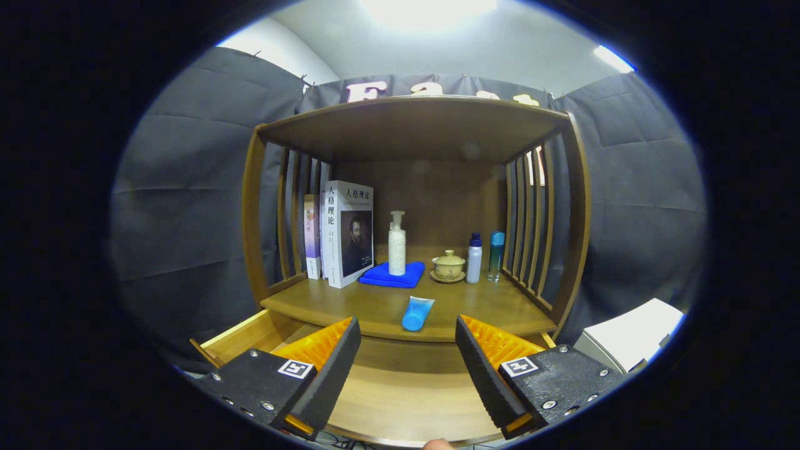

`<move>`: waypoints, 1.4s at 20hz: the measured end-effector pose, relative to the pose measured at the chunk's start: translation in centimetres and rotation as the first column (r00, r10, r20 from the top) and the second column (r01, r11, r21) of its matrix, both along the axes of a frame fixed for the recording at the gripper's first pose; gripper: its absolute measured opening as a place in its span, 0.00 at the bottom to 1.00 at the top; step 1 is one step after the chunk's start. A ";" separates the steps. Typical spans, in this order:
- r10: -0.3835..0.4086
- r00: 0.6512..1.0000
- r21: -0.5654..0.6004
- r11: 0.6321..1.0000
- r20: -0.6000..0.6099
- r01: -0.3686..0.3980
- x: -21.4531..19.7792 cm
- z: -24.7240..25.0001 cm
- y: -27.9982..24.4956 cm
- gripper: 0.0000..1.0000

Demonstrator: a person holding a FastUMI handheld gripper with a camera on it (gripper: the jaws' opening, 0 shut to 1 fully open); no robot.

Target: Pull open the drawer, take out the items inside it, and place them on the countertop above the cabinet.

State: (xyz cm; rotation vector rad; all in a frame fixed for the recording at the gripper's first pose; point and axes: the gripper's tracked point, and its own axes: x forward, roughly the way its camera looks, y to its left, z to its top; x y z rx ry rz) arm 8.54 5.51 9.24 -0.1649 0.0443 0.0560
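We see the drawer (400,387) only in part — the gripper (407,356), fingers spread with nothing between, hides its side walls.

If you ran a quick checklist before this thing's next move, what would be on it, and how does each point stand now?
1. Wooden drawer pulled open: ok.
2. Tool free to grab: ok, its fingers are spread apart and hold nothing.
3. Blue squeeze tube moved out: ok, it lies on the wooden countertop, just beyond the fingers.
4. Drawer emptied: cannot tell, the fingers cover part of its floor; the part between them is bare.
5. Room on the countertop for more: ok, free wood to the right of the tube, in front of the lidded ceramic cup.
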 end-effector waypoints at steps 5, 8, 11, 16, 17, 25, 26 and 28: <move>0.030 0.998 0.013 0.999 0.050 -0.030 -4.0 -1.2 1.2 0.94; 0.056 0.996 -0.021 0.998 0.075 -0.055 -5.9 -2.2 1.9 0.94; 0.079 0.996 -0.001 0.997 0.050 -0.079 -7.8 -4.3 2.8 0.94; 0.074 0.997 0.015 0.997 0.032 -0.074 -9.9 -7.4 2.2 0.94; 0.070 0.997 0.025 0.997 0.021 -0.070 -10.2 -8.1 2.1 0.93; 0.020 1.000 0.010 1.000 -0.024 -0.020 -10.2 -12.9 0.7 0.94; 0.011 1.000 0.010 1.000 -0.018 -0.011 -10.2 -13.4 0.5 0.94; -0.008 1.000 0.000 1.000 0.000 0.008 -10.0 -14.2 0.1 0.94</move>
